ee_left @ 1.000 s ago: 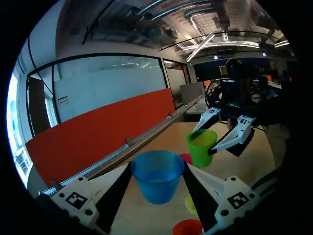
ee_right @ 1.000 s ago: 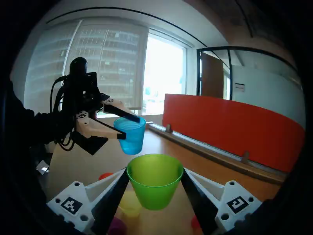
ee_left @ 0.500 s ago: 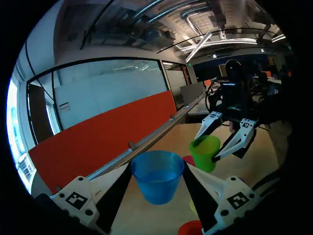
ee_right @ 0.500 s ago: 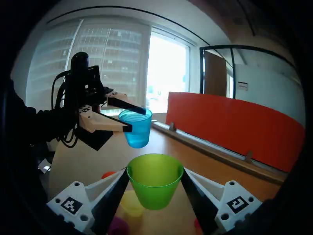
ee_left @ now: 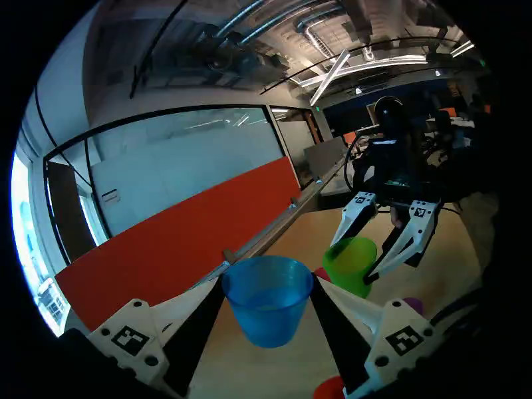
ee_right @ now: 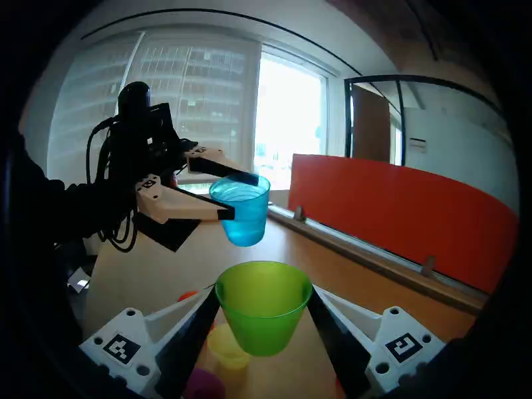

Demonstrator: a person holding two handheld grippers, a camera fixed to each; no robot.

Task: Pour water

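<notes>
My left gripper [ee_left: 267, 302] is shut on a blue cup [ee_left: 267, 307] with a little water in it, held upright above the wooden table [ee_left: 279, 369]. Farther off in the left gripper view, my right gripper [ee_left: 349, 263] is shut on a green cup [ee_left: 350, 264]. In the right gripper view the green cup [ee_right: 264, 312] sits between my right gripper's [ee_right: 264, 309] fingers, open end up and looking empty. Above and beyond it hangs the blue cup [ee_right: 242, 209], clamped in my left gripper [ee_right: 239, 196], slightly to the left of the green cup's rim.
Small cups lie on the table below: yellow [ee_right: 227, 346], purple [ee_right: 203, 386] and red [ee_left: 329, 388]. An orange partition [ee_left: 179, 239] with a metal rail runs along the table's far edge. A dark sleeve [ee_right: 53, 213] holds the left gripper.
The blue cup has risen and come closer over the green cup. The green cup has sunk a little lower in the left gripper view.
</notes>
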